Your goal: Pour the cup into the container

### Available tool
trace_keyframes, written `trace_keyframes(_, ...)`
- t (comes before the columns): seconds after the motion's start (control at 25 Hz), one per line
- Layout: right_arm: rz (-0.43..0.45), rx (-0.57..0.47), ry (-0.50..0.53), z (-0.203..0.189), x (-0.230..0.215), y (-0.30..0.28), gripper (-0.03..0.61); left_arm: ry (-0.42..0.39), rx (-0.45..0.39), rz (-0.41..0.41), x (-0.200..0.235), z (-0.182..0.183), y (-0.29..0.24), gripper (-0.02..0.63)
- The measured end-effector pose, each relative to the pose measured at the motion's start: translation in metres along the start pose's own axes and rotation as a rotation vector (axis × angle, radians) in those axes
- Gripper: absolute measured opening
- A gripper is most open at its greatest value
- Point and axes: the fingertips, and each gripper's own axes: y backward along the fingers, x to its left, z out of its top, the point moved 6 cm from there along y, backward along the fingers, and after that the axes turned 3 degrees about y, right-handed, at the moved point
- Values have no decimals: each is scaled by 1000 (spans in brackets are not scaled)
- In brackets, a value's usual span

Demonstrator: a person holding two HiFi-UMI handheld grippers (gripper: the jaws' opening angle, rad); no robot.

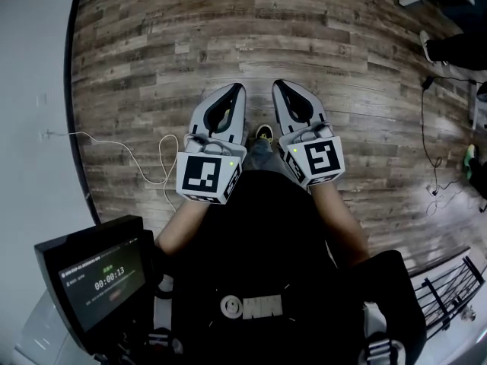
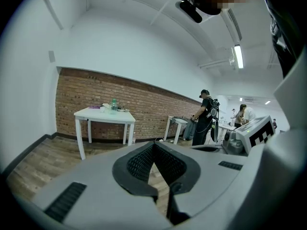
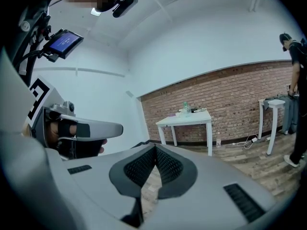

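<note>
- The left gripper (image 1: 237,91) is held out in front of the person's body, above the wooden floor (image 1: 152,52). In the left gripper view its jaws are pressed together tip to tip, with nothing between them.
- The right gripper (image 1: 280,87) is just beside it, the two close and roughly parallel. Its jaws are also fully closed and hold nothing.
- Both grippers point across the room and tilt slightly down. Each gripper view shows the other gripper at its edge.
- A white table (image 2: 105,115) stands well ahead against the brick wall (image 2: 144,99). It carries a few small things, among them a greenish bottle (image 2: 114,104).
- Whether the cup and the container are among those small things cannot be told — they are too small in both gripper views.
- A second white table (image 2: 176,122) stands further along the wall, and a person (image 2: 206,116) in dark clothes stands next to it.
- In the head view a dark screen (image 1: 95,276) with a timer sits at lower left, and a thin white cable (image 1: 114,147) trails over the floor.
- One shoe (image 1: 264,133) shows between the two grippers.
</note>
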Motion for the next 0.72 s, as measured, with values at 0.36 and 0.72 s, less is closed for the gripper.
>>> trace_keyframes(0.36,-40,58,39,27,12,-92,5,61,-8,5,105,19,-16,-2)
trace_keyframes(0.72,-25,60,44,29,10,-122,5,50,-27,31,135,31,-22,-2)
